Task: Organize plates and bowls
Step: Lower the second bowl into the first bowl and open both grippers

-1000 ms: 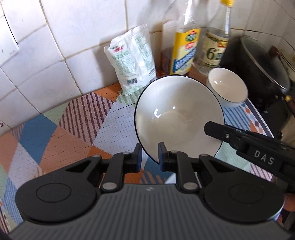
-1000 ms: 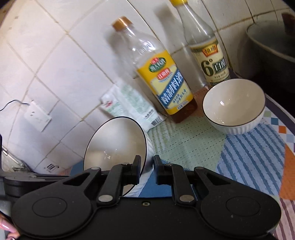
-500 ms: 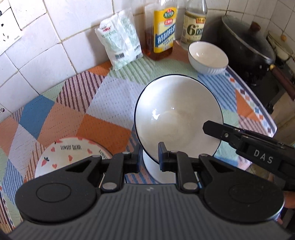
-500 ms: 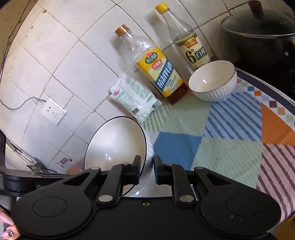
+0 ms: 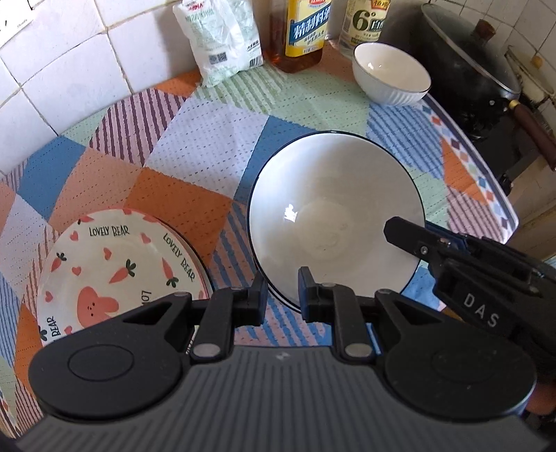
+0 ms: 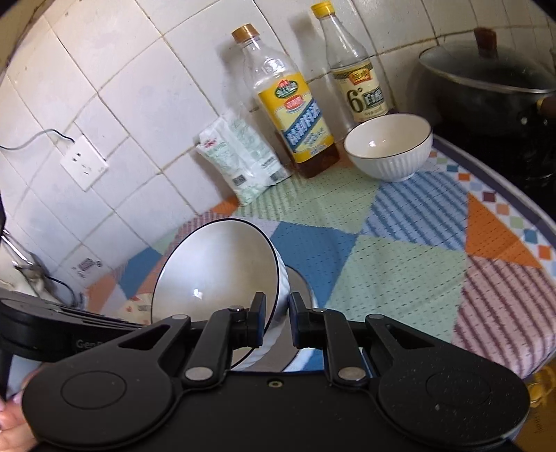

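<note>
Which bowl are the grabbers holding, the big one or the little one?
The big black-rimmed bowl. The left gripper and the right gripper both pinch its rim. The little ribbed bowl sits alone by the bottles.

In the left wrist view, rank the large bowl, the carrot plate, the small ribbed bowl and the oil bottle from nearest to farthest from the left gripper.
1. large bowl, held between the left gripper fingers
2. carrot plate, on the left
3. small ribbed bowl, back right
4. oil bottle, by the wall
</note>
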### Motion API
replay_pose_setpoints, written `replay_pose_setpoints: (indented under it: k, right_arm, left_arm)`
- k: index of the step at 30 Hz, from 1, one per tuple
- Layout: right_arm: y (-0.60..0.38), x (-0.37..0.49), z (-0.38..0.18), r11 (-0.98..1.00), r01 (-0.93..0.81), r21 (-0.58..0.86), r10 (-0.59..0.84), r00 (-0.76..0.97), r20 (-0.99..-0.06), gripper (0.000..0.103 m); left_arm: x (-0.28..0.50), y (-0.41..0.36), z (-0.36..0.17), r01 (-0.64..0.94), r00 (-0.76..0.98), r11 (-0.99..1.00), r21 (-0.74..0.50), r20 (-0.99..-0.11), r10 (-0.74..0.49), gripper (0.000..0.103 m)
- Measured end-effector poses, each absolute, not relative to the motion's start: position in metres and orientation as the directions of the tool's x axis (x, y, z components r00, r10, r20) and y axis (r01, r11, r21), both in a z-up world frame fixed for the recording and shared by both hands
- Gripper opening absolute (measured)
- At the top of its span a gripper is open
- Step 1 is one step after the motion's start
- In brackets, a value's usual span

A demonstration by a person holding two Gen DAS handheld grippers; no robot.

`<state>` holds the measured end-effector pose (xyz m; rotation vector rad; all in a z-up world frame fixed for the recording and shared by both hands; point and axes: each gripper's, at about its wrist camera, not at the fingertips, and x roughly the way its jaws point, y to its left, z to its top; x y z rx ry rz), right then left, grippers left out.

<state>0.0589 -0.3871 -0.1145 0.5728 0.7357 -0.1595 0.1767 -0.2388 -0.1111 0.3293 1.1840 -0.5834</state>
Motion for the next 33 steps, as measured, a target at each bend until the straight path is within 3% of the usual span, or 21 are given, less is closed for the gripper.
replay_pose_setpoints:
  k: [8, 16, 22, 33]
  right_arm:
    - [-0.367, 0.066, -0.116, 0.913, 0.31, 0.264, -0.026, 0.691, -0.723, 0.018]
    - [-0.354, 0.068, -0.115, 0.948, 0.281, 0.152, -0.087, 0.686, -0.722, 0.018]
    - [-0.343, 0.066, -0.115, 0.962, 0.263, 0.077, -0.133, 0.693, -0.708, 0.023]
    - [-0.354, 0.059, -0.108, 0.946, 0.277, 0.169, -0.079, 0.701, -0.709, 0.024]
  left_arm:
    - [0.166, -0.252, -0.116, 0.627, 0.299, 0.778, 0.041, -0.935, -0.192, 0.019]
    - [0.172, -0.252, -0.123, 0.623, 0.257, 0.782, 0.025, -0.951, -0.174, 0.021]
    - [0.173, -0.249, -0.119, 0.617, 0.262, 0.787, -0.003, -0.942, -0.209, 0.032]
    - [0.172, -0.242, -0.089, 0.643, 0.286, 0.766, -0.024, -0.92, -0.269, 0.038]
